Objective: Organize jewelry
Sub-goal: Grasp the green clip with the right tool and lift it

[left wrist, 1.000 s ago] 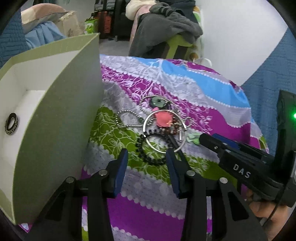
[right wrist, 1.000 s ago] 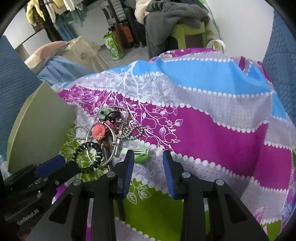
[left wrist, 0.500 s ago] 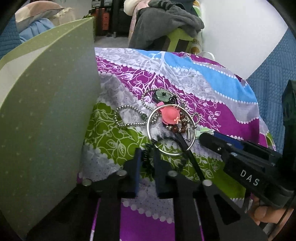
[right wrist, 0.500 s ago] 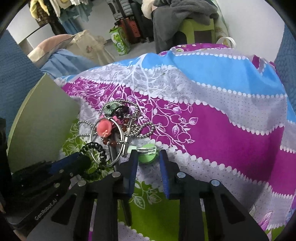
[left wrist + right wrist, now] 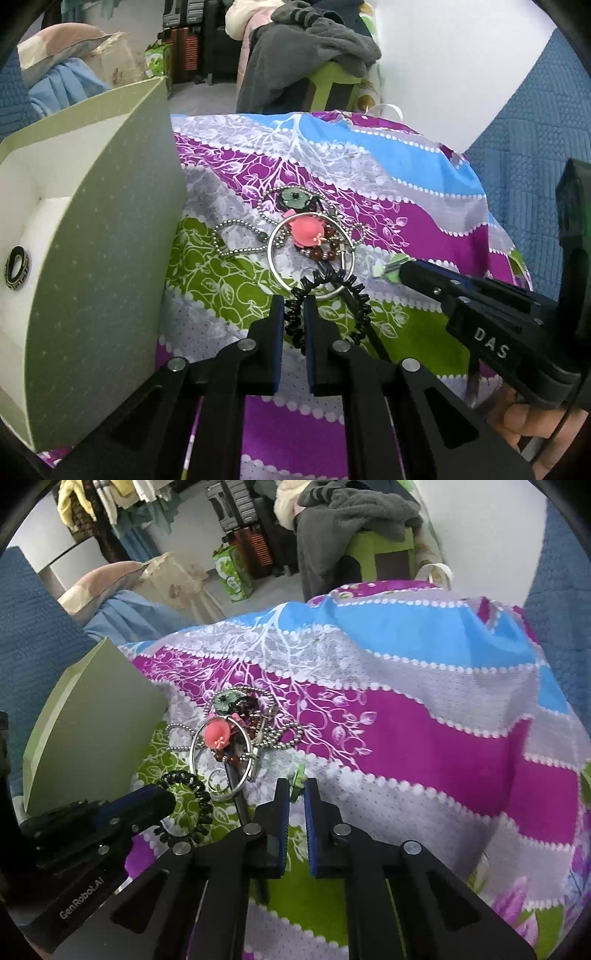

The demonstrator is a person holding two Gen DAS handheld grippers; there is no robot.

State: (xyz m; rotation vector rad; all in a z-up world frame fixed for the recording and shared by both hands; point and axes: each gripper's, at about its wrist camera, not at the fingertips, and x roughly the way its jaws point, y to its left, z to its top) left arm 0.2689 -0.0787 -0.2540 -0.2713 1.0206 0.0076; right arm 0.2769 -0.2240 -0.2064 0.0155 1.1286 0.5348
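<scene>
A pile of jewelry lies on the patterned cloth: a silver bangle, a pink flower piece, bead chains and a dark green flower charm. My left gripper is shut on a black coiled hair tie, lifted at the pile's near edge; it also shows in the right wrist view. My right gripper is shut on a small green piece, seen in the left wrist view. A green box stands left, with a dark ring inside.
The floral cloth covers a raised surface that drops off at the far and right edges. A chair with grey clothes and bags stand behind. Blue quilted fabric lies to the right.
Both grippers have closed: the left on the black hair tie, the right on the green piece. The left gripper has pulled back, so the box's inside shows again.
</scene>
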